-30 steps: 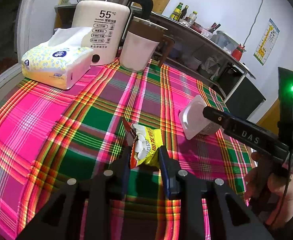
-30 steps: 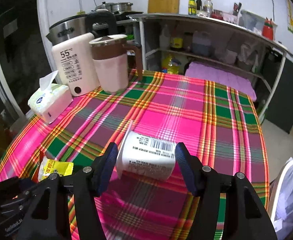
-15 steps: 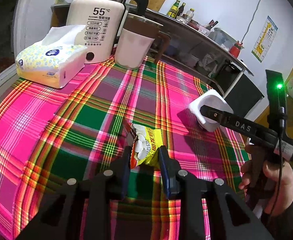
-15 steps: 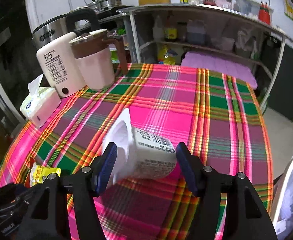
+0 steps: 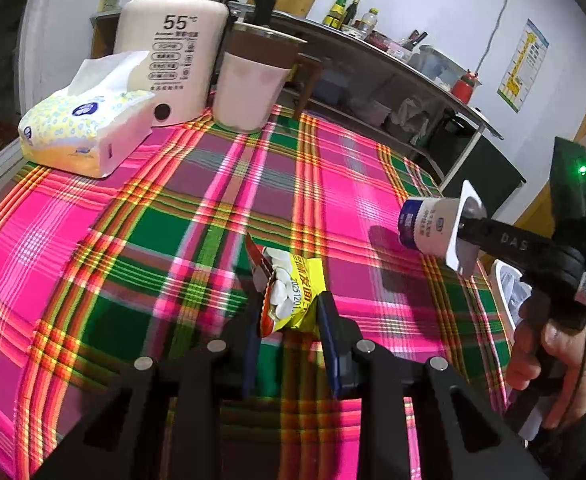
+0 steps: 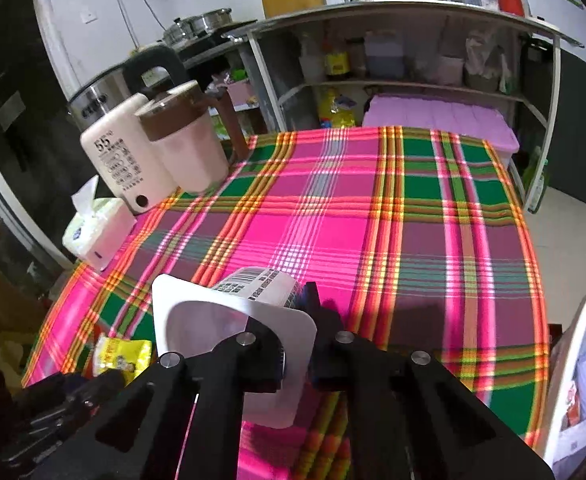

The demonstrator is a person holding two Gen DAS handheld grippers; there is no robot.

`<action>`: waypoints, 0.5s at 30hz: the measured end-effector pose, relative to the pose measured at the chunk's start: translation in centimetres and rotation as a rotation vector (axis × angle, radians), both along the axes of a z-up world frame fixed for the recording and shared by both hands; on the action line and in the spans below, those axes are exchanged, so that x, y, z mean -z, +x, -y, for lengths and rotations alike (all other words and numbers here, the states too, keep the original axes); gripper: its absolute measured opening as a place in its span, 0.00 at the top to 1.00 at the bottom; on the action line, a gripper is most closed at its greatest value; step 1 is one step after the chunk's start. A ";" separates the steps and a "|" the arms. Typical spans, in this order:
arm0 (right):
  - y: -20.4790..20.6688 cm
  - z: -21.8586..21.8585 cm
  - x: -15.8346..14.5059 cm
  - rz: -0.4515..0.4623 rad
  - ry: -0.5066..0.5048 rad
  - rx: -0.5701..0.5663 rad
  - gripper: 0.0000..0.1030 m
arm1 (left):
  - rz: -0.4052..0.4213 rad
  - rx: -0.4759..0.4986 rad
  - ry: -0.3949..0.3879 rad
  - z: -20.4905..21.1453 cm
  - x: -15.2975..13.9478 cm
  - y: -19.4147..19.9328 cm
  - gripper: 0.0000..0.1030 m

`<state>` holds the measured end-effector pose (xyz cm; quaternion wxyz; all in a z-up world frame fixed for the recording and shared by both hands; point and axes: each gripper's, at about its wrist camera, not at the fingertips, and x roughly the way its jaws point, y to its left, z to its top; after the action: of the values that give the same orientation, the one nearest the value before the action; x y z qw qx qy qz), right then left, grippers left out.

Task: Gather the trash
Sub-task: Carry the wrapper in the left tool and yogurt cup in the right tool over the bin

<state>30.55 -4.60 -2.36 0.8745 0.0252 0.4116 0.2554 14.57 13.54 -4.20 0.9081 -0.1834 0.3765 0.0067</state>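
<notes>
The plaid tablecloth (image 5: 165, 216) fills the scene. At its eleven o'clock corner stands a cream kettle (image 5: 169, 64), a pink jug (image 5: 249, 88) just beside it, and a tissue pack (image 5: 85, 128) at ten. Off the cloth's edge at four o'clock, part of a white bin (image 6: 581, 360) shows. At three o'clock the right gripper (image 6: 293, 344) pinches the wall of a white yogurt cup (image 6: 237, 320), one finger inside its mouth, lifted off the cloth. At six, the left gripper (image 5: 289, 320) stands narrow, clamped on a yellow snack wrapper (image 5: 293, 292).
</notes>
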 end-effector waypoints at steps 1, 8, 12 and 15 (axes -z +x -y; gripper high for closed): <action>-0.1 0.2 -0.2 0.002 0.002 0.001 0.91 | 0.001 0.005 0.004 0.3 -0.1 0.0 0.73; -2.4 3.4 -1.2 0.008 0.006 0.017 0.91 | 0.008 0.068 0.023 3.4 -1.0 0.0 0.73; -4.0 6.4 -1.5 0.007 0.006 0.049 0.91 | 0.016 0.125 0.032 5.9 -1.6 0.0 0.73; -5.0 8.7 -1.7 0.008 0.008 0.079 0.91 | 0.023 0.174 0.041 7.9 -2.2 0.5 0.73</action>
<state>25.51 -13.34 -0.65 0.8855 0.0438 0.4057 0.2221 15.02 5.61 -2.04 0.9131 -0.1313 0.3802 -0.0668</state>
